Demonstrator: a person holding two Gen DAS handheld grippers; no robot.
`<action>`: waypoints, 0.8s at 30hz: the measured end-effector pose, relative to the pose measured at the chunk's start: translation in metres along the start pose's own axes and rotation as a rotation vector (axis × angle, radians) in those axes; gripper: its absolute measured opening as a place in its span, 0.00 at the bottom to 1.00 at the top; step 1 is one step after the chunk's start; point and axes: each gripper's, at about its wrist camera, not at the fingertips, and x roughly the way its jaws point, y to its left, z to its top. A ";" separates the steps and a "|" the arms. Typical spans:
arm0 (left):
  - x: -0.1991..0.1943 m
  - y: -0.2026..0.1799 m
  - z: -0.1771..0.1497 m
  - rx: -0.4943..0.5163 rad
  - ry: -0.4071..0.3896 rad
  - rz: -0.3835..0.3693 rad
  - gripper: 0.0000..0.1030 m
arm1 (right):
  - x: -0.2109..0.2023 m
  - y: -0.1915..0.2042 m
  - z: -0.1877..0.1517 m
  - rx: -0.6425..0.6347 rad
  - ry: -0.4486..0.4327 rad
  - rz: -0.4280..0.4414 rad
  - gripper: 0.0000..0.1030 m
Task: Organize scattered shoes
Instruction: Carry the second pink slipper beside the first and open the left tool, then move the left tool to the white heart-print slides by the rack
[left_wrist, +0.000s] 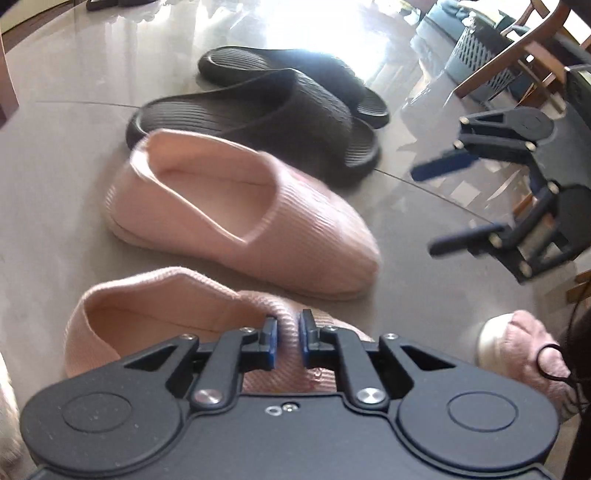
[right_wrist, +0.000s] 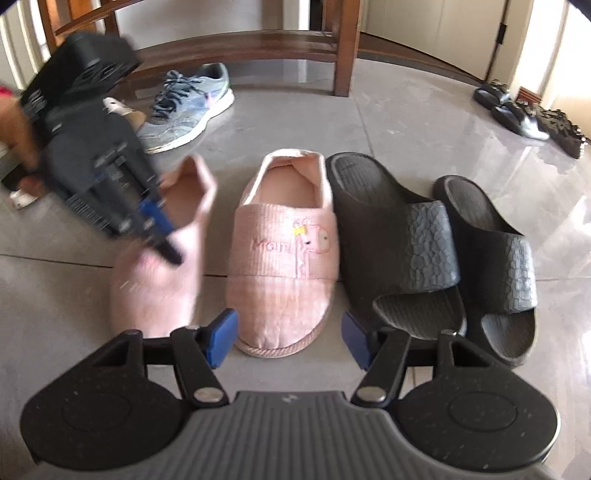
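Pink ribbed fabric slipper (left_wrist: 155, 325) on grey tiled floor (left_wrist: 55, 184), collar pinched in left gripper (left_wrist: 288, 341); matching pink slipper (right_wrist: 284, 251) just beside, black rubber slides (right_wrist: 399, 243) next. Right gripper (right_wrist: 288, 341) spread wide, empty.

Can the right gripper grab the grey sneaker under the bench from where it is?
Probably not yet. The right gripper is open and empty, but the grey sneaker lies well beyond the row of slippers, with the pink slipper straight ahead and the left gripper partly across the way.
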 end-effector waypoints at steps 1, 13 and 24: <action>0.000 0.002 0.002 0.020 0.001 0.017 0.10 | 0.003 0.002 0.001 -0.007 -0.003 0.012 0.64; -0.050 -0.004 -0.019 -0.077 -0.161 0.138 0.27 | 0.018 0.039 0.035 -0.100 -0.071 0.099 0.65; -0.171 0.025 -0.180 -0.573 -0.423 0.457 0.28 | 0.030 0.058 0.090 -0.042 -0.161 0.237 0.67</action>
